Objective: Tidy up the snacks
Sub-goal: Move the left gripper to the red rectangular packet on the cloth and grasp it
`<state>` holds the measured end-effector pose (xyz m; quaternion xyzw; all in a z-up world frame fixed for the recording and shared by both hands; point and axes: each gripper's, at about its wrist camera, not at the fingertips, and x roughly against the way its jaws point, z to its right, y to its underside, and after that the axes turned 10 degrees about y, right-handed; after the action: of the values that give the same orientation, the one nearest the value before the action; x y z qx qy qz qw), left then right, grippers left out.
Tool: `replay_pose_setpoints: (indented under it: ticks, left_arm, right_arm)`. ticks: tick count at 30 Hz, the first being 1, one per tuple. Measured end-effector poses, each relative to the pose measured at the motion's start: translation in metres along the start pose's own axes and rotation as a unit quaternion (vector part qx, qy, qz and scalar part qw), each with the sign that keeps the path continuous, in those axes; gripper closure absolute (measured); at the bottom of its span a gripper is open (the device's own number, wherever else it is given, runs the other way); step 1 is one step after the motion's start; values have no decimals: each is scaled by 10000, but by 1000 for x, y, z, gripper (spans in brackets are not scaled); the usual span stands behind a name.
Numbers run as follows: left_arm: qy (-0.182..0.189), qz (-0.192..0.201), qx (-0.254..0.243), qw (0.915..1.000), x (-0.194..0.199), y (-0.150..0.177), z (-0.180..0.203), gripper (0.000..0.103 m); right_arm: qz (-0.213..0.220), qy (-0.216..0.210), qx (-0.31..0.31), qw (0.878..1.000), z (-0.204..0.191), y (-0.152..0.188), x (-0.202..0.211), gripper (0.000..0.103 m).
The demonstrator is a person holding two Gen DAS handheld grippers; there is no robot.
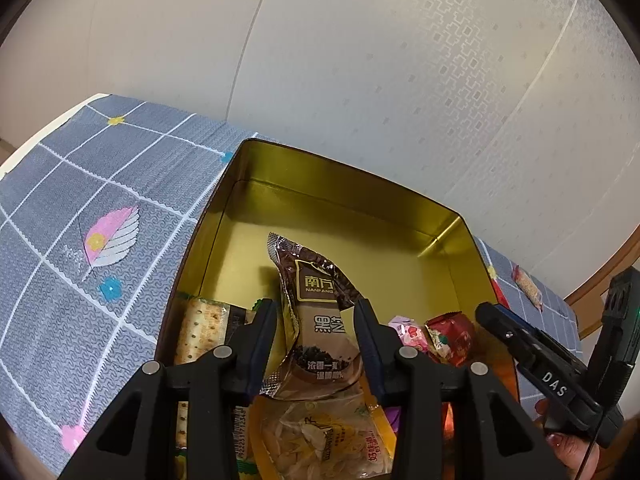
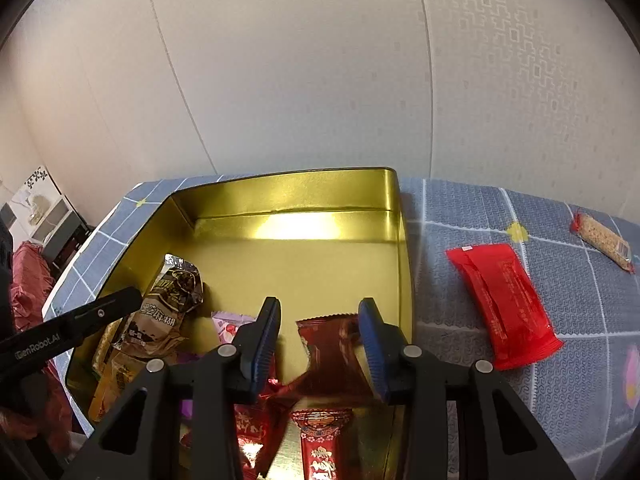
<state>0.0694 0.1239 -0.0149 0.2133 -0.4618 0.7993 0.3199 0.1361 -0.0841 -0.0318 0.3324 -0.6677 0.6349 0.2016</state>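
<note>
Gold tin [image 2: 402, 240] on the checked tablecloth [image 2: 500, 208] is part-filled along its near side: brown sesame packet [image 1: 316, 320], cracker pack [image 1: 200, 328], red candies [image 2: 332, 344]. Both grippers hover over it, left gripper [image 1: 316, 332] and right gripper [image 2: 320, 332] spread, holding nothing. Looks mid-loading. Next: right goes out to the red packet [image 2: 508, 304] on the cloth just beside the tin, then the grain bar [image 2: 604, 242] farther out.

"NANFANG" on brown sachet [image 1: 320, 320]; "DAS" on right tool [image 1: 554, 384]; "GenRobot.AI" on left tool [image 2: 38, 350].
</note>
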Motion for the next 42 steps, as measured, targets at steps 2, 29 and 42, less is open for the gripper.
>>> replay_pose_setpoints:
  ticks: [2, 29, 42]
  left_arm:
    - [62, 2, 26, 10000, 0, 0, 1, 62]
    - [1288, -628, -1251, 9817, -49, 41, 138, 62]
    - [890, -1230, -1508, 9768, -131, 33, 257, 38]
  right_arm:
    - [55, -11, -76, 10000, 3, 0, 4, 62]
    - [-28, 1097, -1719, 9790, 159, 24, 47, 42]
    - [83, 1396, -2236, 9646, 228, 48, 74, 41]
